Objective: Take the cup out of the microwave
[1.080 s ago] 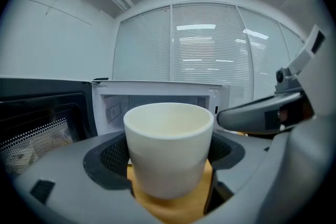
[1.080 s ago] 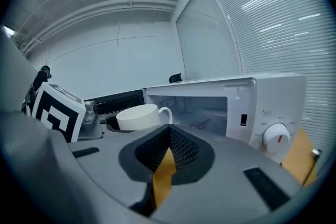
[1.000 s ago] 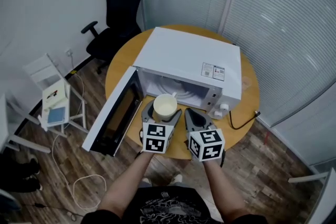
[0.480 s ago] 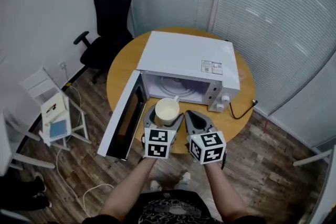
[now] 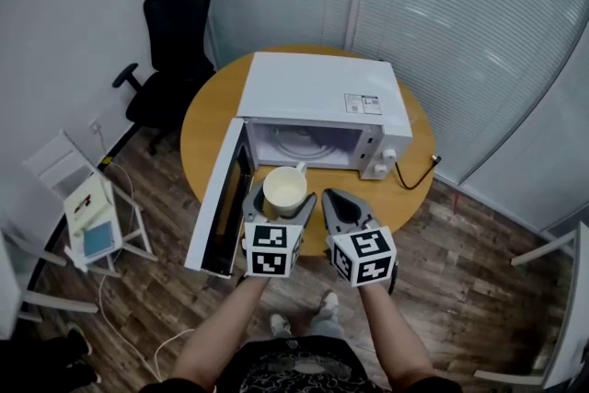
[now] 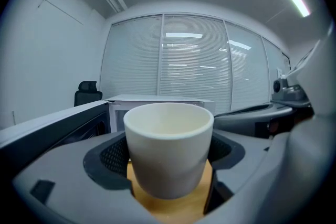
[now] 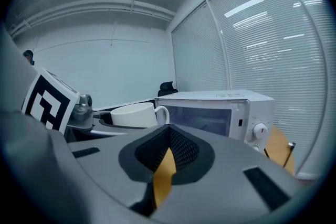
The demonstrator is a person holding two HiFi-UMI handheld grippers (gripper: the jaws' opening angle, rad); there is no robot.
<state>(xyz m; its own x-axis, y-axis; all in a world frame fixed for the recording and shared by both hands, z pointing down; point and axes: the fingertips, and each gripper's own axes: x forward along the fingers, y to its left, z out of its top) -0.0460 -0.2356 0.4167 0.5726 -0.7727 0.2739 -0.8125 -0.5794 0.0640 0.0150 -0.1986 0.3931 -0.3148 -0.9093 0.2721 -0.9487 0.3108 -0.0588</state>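
Observation:
A cream cup [image 5: 284, 189] [image 6: 169, 150] with a handle is held between the jaws of my left gripper [image 5: 279, 205] [image 6: 170, 165], outside the white microwave [image 5: 322, 101] and in front of its open cavity, above the round wooden table [image 5: 207, 120]. The microwave door [image 5: 224, 193] hangs wide open to the left. My right gripper [image 5: 341, 209] [image 7: 167, 157] is just right of the cup, its jaws closed together with nothing between them. In the right gripper view the cup [image 7: 135, 114] shows to the left and the microwave [image 7: 220, 110] straight ahead.
A black cable [image 5: 416, 175] runs from the microwave over the table's right edge. A black office chair [image 5: 166, 41] stands at the back left, a white folding stand [image 5: 78, 212] with books on the wooden floor at left. Blinds line the far walls.
The cup in my left gripper has come a little further out from the microwave mouth toward me. The head view has shifted, so the table and microwave sit lower-left in view.

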